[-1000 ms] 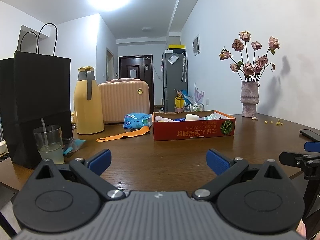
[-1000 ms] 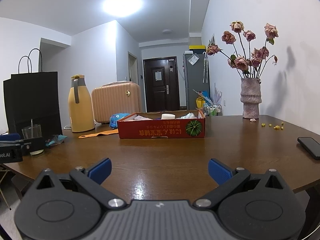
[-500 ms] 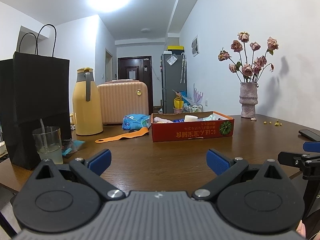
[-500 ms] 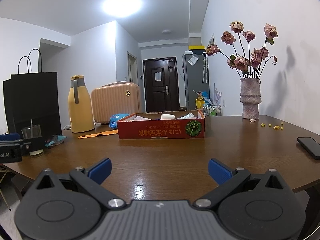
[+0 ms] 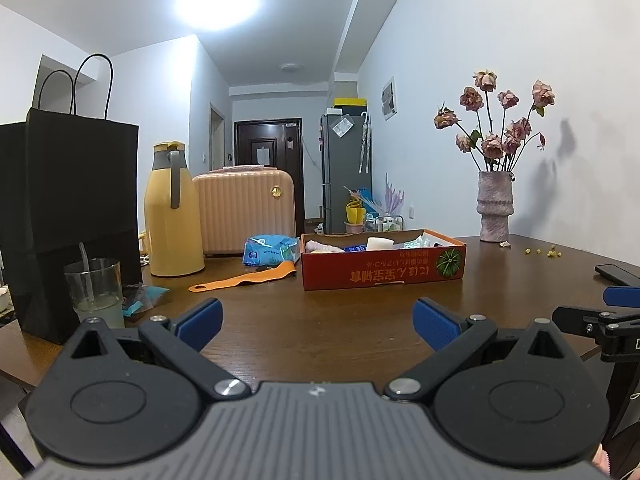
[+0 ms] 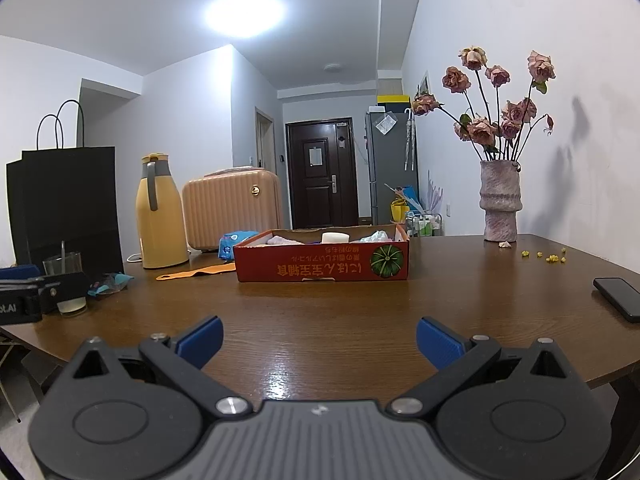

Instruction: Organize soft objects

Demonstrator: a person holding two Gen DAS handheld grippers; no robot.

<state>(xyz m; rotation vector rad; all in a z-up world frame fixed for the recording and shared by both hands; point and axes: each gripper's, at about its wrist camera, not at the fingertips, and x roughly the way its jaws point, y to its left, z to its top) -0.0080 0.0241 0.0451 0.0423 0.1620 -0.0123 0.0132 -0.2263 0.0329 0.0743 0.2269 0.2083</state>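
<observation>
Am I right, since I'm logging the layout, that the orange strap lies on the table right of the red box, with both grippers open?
Not quite: in the left wrist view the orange strap lies left of the red box. Both grippers are open.

Box (image 5: 382, 274) sits mid-table (image 5: 340, 320), ahead of my grippers. Left of it: strap (image 5: 244, 279), packet (image 5: 269, 251), jug (image 5: 173, 216), cup (image 5: 95, 292), bag (image 5: 68, 208). Case (image 5: 244, 210) behind packet. Vase (image 5: 495, 208) far right; phone (image 6: 618, 298) at right edge.

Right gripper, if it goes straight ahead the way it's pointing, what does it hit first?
Likely the red cardboard box; the open right gripper points across bare table toward it, though depth is uncertain.
</observation>
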